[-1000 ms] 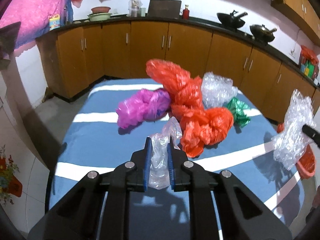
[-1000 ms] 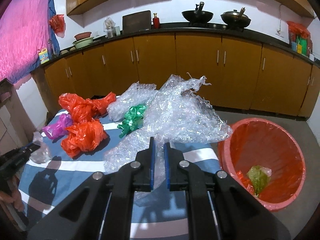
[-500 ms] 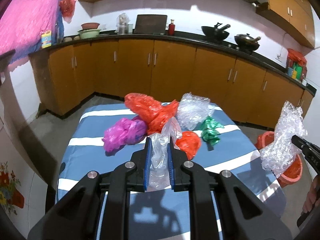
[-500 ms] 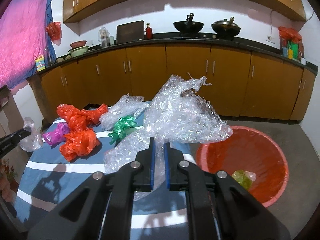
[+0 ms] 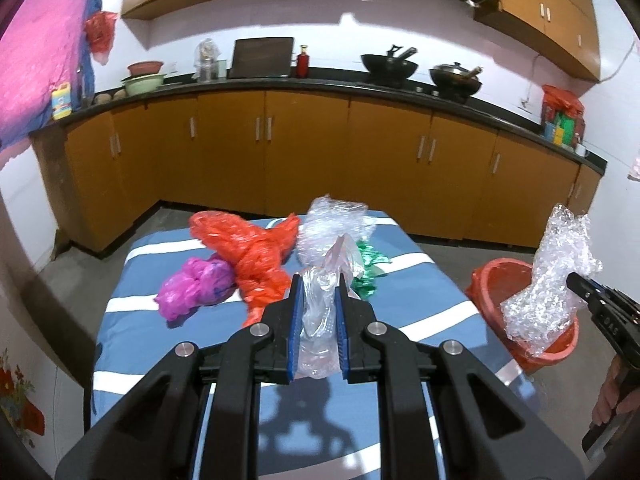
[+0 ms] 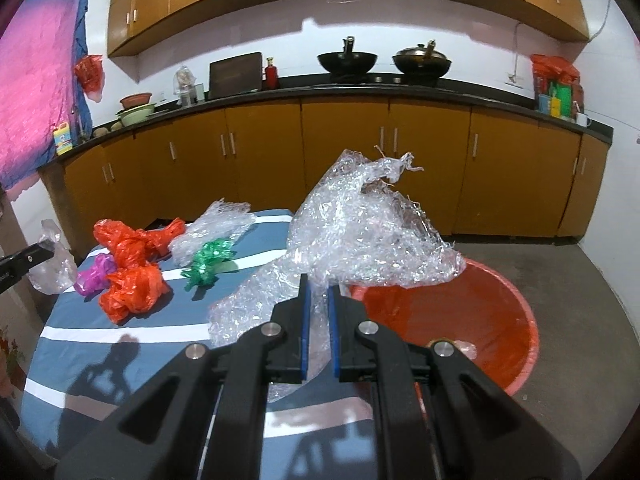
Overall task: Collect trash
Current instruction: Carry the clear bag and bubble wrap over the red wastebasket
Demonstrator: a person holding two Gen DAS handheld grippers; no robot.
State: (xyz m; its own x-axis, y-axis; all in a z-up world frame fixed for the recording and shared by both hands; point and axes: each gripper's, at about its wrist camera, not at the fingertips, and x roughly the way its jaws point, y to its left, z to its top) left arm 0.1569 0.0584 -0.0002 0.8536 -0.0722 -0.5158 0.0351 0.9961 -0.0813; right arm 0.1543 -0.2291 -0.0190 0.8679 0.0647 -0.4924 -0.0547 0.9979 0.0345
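Note:
My left gripper [image 5: 318, 292] is shut on a clear plastic bag [image 5: 320, 320], held above the near part of the blue striped table [image 5: 132, 340]. My right gripper [image 6: 318, 292] is shut on a big sheet of clear bubble wrap [image 6: 368, 232], lifted over the table's right edge beside the orange-red tub [image 6: 480, 308] on the floor. From the left wrist view that same bubble wrap [image 5: 548, 280] hangs over the tub [image 5: 492, 284]. On the table lie orange bags [image 5: 252, 252], a purple bag [image 5: 196, 284], a green bag [image 6: 208, 260] and a second clear bubble-wrap wad [image 5: 332, 224].
Brown kitchen cabinets [image 5: 304, 152] with a black counter run behind the table; woks, bowls and bottles stand on it. Grey floor surrounds the table. A person's hand [image 5: 612, 392] shows at the right edge of the left wrist view. A pink cloth [image 5: 36, 60] hangs at the left.
Both grippers have risen and drawn back from the table with their loads, so the pile looks smaller and farther. The bubble wrap has moved toward the orange-red tub.

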